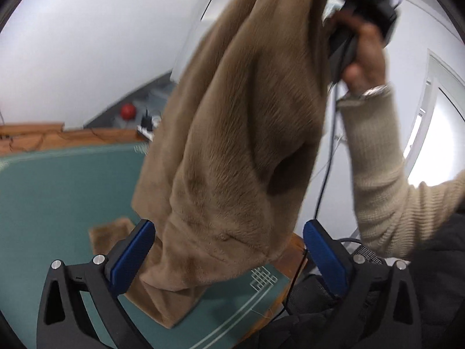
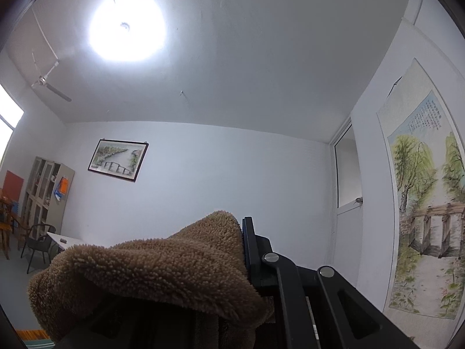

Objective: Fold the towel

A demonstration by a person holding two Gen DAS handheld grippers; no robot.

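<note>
The person's right hand [image 1: 363,55] is raised high at about 1 o'clock in the left wrist view, with the wrist bent and a cream knitted sleeve [image 1: 377,168] running down toward 4 o'clock. This hand holds the right gripper [image 2: 244,250], which points up toward the ceiling and the far wall. The towel [image 1: 232,145], a brown fluffy one, hangs from this gripper in a long bunched column, from 12 o'clock down to the centre of the left wrist view, and its lower end rests in folds on the green mat [image 1: 58,197] that covers the desk [image 1: 35,139]. In the right wrist view the towel is draped over the gripper and covers the left finger completely; only the right finger [image 2: 250,247] shows, pressed against the cloth, so the gripper appears closed on the upper edge of the towel. The left gripper [image 1: 228,254] is low, just above the desk, and it is wide open. Its blue pads [image 1: 130,257] stand at 7 o'clock and 5 o'clock, with the hanging towel between them. The left pad looks to touch the fabric, but the right pad is apart from it, so this gripper holds nothing.
</note>
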